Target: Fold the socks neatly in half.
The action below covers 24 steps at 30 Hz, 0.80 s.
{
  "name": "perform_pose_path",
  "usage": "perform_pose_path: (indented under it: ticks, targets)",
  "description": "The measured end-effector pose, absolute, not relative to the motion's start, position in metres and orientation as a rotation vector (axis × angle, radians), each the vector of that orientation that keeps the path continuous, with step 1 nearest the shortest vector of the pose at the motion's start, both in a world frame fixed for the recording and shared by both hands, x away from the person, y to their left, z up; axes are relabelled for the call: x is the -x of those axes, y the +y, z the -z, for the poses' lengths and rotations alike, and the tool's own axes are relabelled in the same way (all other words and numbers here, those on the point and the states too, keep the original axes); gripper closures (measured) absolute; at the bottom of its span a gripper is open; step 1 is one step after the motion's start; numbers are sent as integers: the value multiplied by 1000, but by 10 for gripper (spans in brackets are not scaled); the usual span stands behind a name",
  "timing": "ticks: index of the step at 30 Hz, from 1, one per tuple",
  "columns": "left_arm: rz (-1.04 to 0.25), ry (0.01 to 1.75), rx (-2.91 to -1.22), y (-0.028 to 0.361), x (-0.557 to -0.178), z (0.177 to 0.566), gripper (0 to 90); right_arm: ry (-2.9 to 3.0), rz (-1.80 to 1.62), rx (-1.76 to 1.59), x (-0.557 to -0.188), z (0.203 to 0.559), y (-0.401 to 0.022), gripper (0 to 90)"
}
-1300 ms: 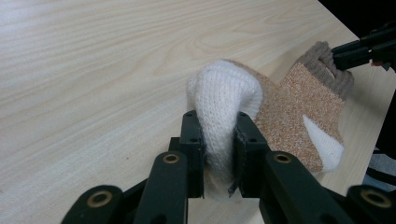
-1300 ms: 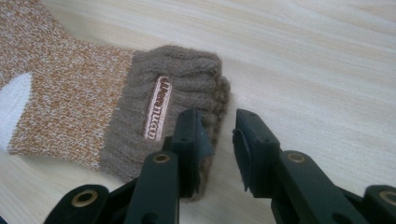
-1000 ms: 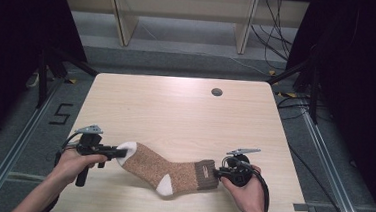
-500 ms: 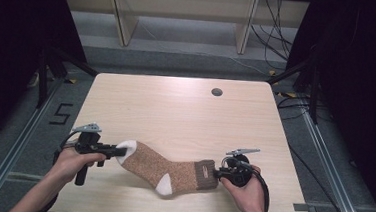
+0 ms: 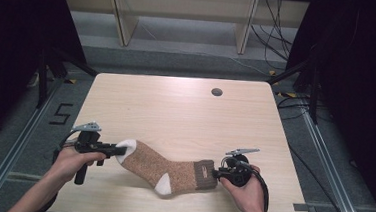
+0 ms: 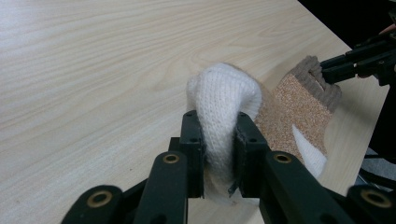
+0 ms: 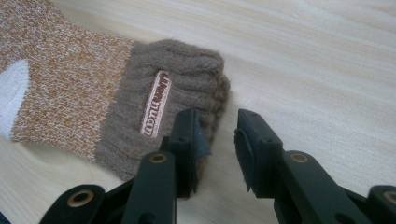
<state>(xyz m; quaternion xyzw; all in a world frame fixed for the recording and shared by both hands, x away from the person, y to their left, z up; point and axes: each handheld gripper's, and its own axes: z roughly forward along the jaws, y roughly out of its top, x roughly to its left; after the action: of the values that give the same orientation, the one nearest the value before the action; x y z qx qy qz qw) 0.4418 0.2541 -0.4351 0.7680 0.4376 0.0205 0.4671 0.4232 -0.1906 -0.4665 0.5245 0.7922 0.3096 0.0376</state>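
A brown knitted sock (image 5: 166, 167) with a white toe and heel lies flat near the table's front edge. My left gripper (image 5: 120, 152) is shut on its white toe (image 6: 224, 91), which bulges up between the pads. My right gripper (image 5: 217, 174) sits at the darker ribbed cuff (image 7: 182, 74), which carries a small woven label (image 7: 156, 102). Its jaws stand apart, the left one resting against the cuff's edge, with bare table showing in the gap (image 7: 217, 119). In the left gripper view the right gripper (image 6: 329, 67) shows far off at the cuff (image 6: 322, 88).
The light wooden table (image 5: 185, 116) has a round cable hole (image 5: 216, 92) at the back right. Metal rails and a shelf frame (image 5: 126, 26) stand beyond the far edge. Cables lie on the floor at the right.
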Motion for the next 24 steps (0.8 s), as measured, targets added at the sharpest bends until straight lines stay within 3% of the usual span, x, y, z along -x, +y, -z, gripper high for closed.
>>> perform_pose_path:
  ticks: [24]
  targets:
    - [-30,1074,-1805,255,-445,419,763,2425,-977,-1600,-427,469,-181,698]
